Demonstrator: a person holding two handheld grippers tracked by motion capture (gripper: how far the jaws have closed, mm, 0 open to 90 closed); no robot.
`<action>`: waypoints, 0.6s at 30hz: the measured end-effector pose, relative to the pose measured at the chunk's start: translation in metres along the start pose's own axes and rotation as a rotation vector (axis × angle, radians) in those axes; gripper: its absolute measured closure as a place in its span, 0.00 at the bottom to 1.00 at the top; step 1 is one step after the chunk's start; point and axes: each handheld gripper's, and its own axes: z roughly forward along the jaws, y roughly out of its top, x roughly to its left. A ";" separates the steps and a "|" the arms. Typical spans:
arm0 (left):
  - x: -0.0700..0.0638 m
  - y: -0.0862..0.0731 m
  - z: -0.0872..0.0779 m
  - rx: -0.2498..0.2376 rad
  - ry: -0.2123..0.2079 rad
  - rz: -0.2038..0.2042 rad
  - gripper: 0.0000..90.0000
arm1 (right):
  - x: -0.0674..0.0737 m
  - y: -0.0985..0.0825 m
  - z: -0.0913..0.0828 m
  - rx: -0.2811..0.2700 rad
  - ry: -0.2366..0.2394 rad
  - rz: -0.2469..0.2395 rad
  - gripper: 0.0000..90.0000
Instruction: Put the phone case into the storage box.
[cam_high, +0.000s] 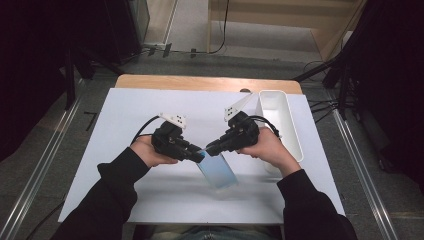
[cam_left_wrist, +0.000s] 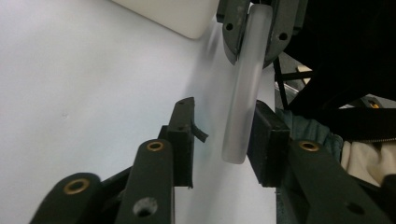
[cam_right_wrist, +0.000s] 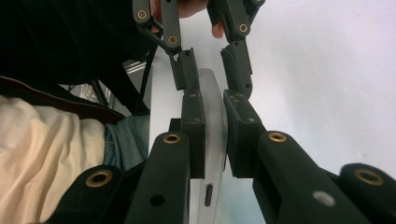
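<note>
A flat, translucent plastic case (cam_high: 216, 170) with a pale blue tint and rounded edges is held tilted above the white table sheet. Its upper edge is clamped between the jaws of the right gripper (cam_right_wrist: 214, 135). The same frosted edge (cam_left_wrist: 244, 93) stands inside the parted jaws of the left gripper (cam_left_wrist: 224, 140), against one pad and apart from the other.

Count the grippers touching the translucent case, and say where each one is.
2. The right gripper is shut on the translucent case at its upper edge. The left gripper is open around that same edge, one pad against it.
</note>
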 end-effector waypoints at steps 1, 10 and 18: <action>0.000 0.000 0.000 0.003 0.001 0.006 0.76 | 0.000 0.000 0.000 0.006 -0.004 0.005 0.86; -0.002 0.001 0.001 -0.002 0.004 0.034 0.87 | -0.003 0.000 0.000 0.004 -0.007 0.025 0.86; -0.003 0.001 0.000 -0.003 0.012 0.053 0.88 | -0.004 -0.001 -0.001 0.004 0.003 0.038 0.86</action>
